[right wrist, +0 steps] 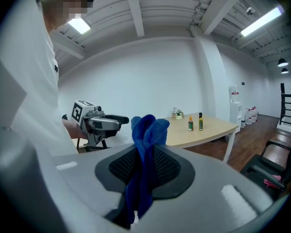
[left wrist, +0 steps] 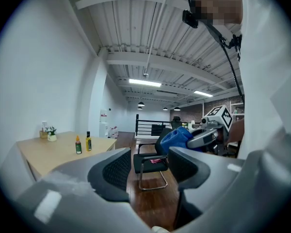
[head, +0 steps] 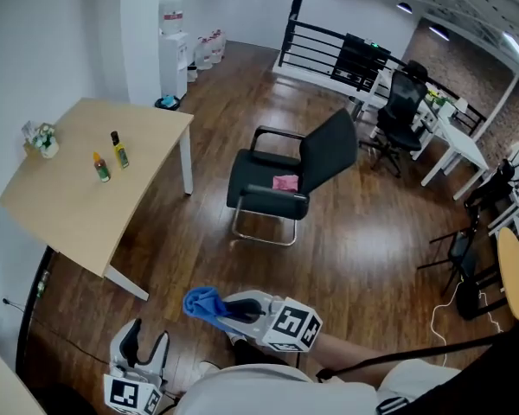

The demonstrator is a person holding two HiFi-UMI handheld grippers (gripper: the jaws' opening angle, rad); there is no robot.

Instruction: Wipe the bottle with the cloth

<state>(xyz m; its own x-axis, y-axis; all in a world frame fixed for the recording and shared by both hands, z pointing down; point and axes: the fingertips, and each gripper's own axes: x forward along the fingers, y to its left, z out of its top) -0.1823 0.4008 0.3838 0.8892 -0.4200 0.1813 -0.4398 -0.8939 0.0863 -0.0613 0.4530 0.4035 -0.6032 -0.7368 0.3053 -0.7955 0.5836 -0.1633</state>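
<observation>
Pinching one blue cloth (right wrist: 146, 135), the right gripper (right wrist: 144, 165) has its jaws closed on the fabric, well short of the table (head: 69, 219). The left gripper (left wrist: 150, 168) stands about half open and empty, also short of the table. On the table stand two bottles, a short bottle (head: 101, 167) just beside a tall bottle (head: 119, 150). One chair (head: 285, 180) sits right of the table. Only the right gripper view shows the cloth pressed between the pads. The head view shows just its bunched end.
</observation>
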